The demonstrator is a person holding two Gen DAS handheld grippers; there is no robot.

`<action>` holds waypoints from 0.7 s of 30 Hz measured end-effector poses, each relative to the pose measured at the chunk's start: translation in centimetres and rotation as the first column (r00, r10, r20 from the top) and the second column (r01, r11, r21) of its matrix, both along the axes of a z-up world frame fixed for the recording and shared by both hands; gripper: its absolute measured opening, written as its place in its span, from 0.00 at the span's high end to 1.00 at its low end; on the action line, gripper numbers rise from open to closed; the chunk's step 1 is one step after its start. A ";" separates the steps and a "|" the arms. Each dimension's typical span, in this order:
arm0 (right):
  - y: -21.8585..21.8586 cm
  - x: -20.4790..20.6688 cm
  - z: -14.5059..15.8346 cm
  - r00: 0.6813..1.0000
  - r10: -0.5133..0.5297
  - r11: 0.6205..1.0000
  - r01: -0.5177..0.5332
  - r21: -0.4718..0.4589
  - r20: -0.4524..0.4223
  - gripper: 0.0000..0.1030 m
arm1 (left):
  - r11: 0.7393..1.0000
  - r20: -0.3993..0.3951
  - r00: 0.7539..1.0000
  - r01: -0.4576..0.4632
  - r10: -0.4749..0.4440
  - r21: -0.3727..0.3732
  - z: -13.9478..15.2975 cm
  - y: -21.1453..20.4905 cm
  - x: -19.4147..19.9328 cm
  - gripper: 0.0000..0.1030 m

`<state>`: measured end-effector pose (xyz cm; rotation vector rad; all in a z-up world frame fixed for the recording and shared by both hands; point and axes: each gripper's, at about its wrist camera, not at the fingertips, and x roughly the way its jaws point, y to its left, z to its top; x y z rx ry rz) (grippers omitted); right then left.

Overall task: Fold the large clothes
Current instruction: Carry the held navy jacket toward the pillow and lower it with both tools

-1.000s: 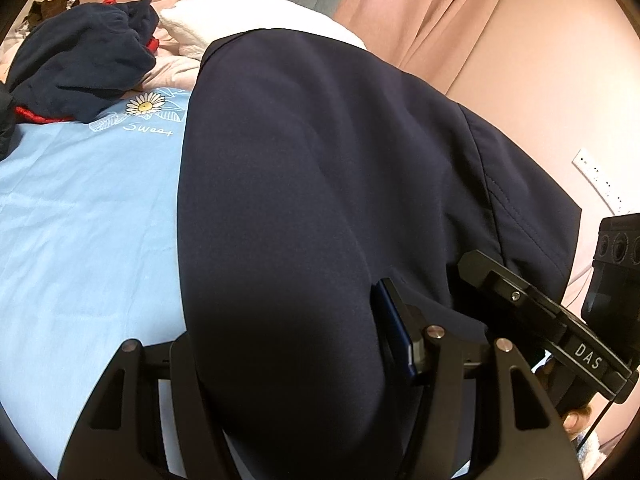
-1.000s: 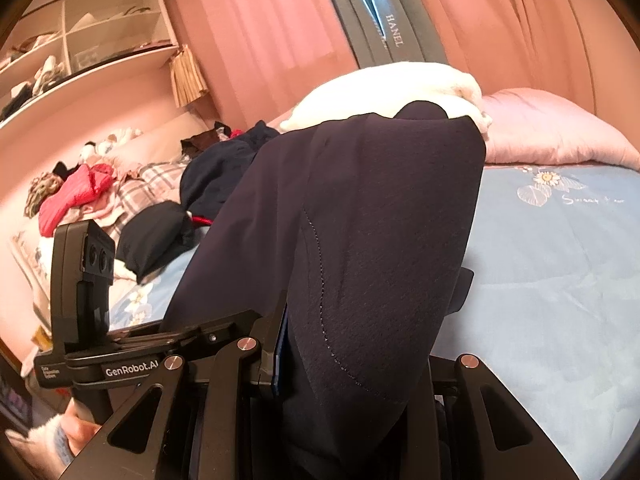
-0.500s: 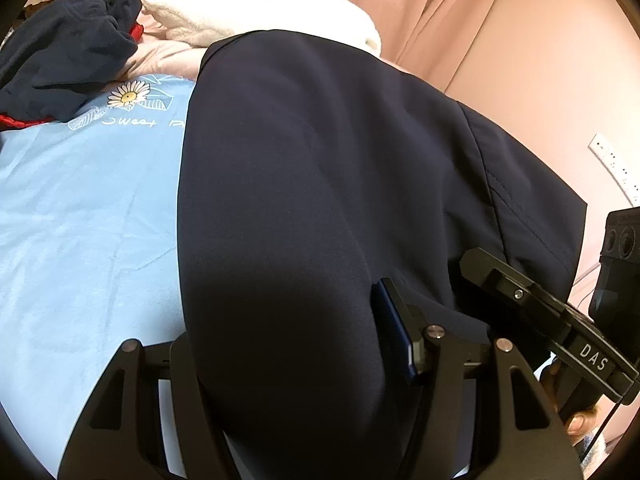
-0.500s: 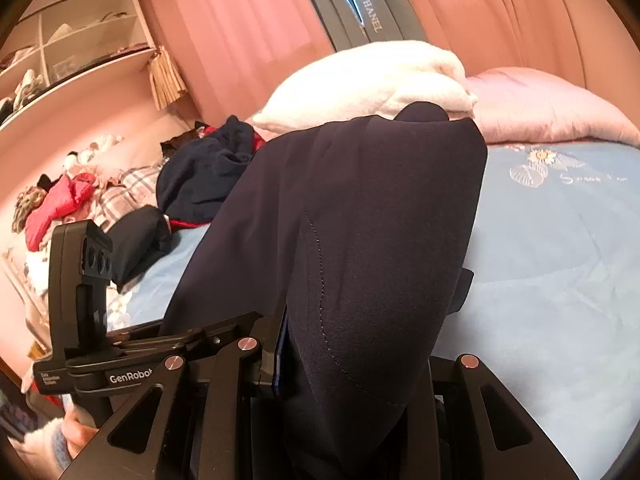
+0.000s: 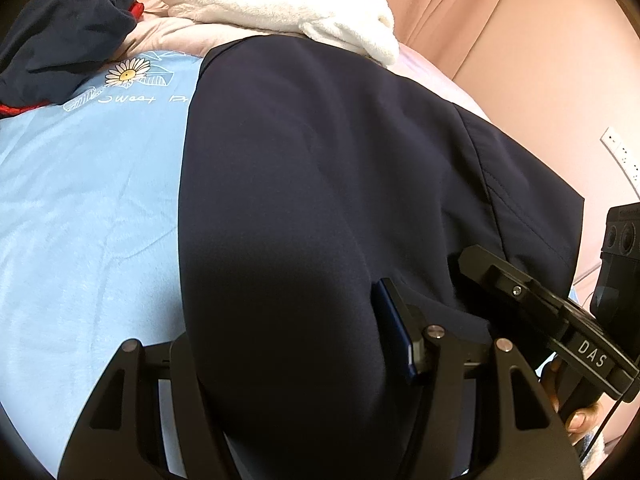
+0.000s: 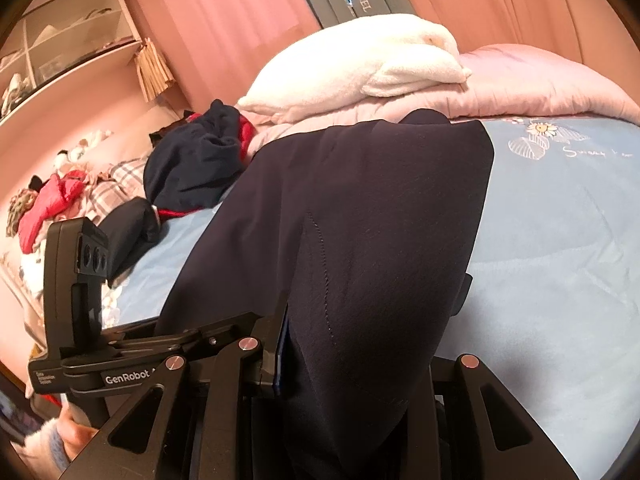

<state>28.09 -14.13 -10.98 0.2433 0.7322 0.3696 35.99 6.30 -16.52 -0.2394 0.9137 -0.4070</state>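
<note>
A large dark navy garment [image 5: 320,184] fills the middle of the left wrist view and drapes over my left gripper [image 5: 304,360], which is shut on its near edge. The same garment [image 6: 360,220] hangs over my right gripper [image 6: 360,368], which is shut on its other near edge. The cloth stretches away from both grippers over the light blue bedspread [image 5: 80,220]. The fingertips of both grippers are mostly hidden by the fabric. The right gripper's body [image 5: 560,320] shows at the right of the left wrist view, close beside the left one.
A white fluffy blanket [image 6: 360,64] lies on a pink duvet [image 6: 540,80] at the head of the bed. A crumpled navy and red garment [image 6: 192,160] lies at the bed's left, with more clothes [image 6: 52,200] beyond. Pink curtains and a wall shelf [image 6: 60,40] stand behind.
Both grippers have moved forward and down toward the head of the bed with the navy garment; the white blanket and pillows look closer. The grips have not changed.
</note>
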 end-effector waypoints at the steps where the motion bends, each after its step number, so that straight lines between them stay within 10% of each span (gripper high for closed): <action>1: -0.1 0.1 -0.1 1.000 -0.002 1.000 0.002 0.001 -0.004 0.70 | 1.000 -0.002 1.000 0.000 0.000 0.002 0.0 -0.1 0.0 0.41; 21: -1.8 1.4 -1.7 0.996 -0.046 0.997 0.051 0.053 -0.082 0.68 | 1.000 -0.024 1.000 0.000 0.001 0.021 -0.1 -0.8 0.6 0.38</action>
